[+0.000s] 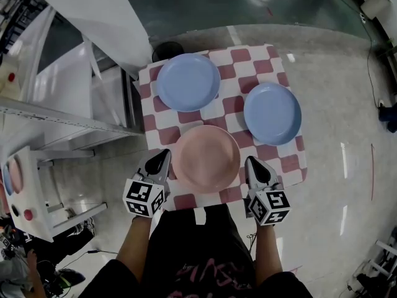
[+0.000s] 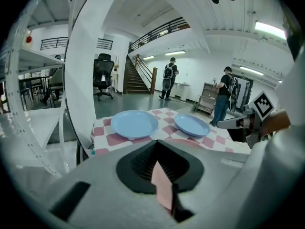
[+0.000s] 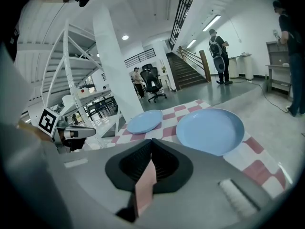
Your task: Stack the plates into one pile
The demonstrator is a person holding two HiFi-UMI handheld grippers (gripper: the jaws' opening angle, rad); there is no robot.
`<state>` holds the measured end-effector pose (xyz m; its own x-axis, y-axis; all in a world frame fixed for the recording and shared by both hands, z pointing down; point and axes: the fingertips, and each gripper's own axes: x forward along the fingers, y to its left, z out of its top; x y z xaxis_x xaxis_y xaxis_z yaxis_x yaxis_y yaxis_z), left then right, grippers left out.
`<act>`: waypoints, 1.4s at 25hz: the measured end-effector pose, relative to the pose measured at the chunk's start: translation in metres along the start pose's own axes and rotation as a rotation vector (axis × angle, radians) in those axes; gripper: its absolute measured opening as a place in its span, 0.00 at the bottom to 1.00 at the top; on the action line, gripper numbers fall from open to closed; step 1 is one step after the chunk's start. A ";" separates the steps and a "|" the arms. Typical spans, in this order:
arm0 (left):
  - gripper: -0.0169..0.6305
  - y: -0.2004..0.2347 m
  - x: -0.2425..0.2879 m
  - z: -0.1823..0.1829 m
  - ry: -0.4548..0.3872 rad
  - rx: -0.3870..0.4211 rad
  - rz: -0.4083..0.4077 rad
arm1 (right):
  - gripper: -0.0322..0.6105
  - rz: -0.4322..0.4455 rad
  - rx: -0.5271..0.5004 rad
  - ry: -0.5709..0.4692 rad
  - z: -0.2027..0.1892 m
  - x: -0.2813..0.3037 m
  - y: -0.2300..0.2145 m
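A pink plate (image 1: 206,157) is at the near edge of the checkered table (image 1: 248,61), held by its rim from both sides. My left gripper (image 1: 162,158) is shut on its left edge and my right gripper (image 1: 253,164) on its right edge. In each gripper view the plate shows only as a thin pink sliver (image 2: 163,185) (image 3: 144,187) between closed jaws. I cannot tell if the plate rests on the cloth. One blue plate (image 1: 188,81) lies at the far left of the table, and another blue plate (image 1: 272,112) at the right. Both also show in the left gripper view (image 2: 134,123) (image 2: 192,125).
White shelving (image 1: 68,98) and a white pillar (image 2: 88,66) stand close to the table's left side. A dark round object (image 1: 166,49) sits on the floor behind the table. People (image 2: 167,80) stand far off near a staircase.
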<state>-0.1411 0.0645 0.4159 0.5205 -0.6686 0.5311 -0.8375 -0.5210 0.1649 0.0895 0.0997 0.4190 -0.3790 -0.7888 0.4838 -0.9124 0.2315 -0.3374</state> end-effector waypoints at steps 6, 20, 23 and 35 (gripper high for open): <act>0.09 0.005 0.021 -0.024 0.058 0.001 -0.017 | 0.12 -0.013 0.016 0.067 -0.029 0.014 -0.007; 0.22 0.024 0.055 -0.076 0.166 -0.026 0.010 | 0.25 -0.061 0.067 0.218 -0.090 0.050 -0.027; 0.22 0.027 0.061 -0.083 0.179 -0.034 0.009 | 0.25 -0.060 0.072 0.231 -0.097 0.057 -0.026; 0.15 0.022 0.072 -0.099 0.204 -0.036 -0.001 | 0.24 -0.067 0.082 0.261 -0.112 0.066 -0.028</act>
<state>-0.1385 0.0572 0.5402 0.4799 -0.5450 0.6875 -0.8444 -0.4996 0.1934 0.0727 0.1046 0.5504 -0.3545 -0.6254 0.6952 -0.9255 0.1286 -0.3562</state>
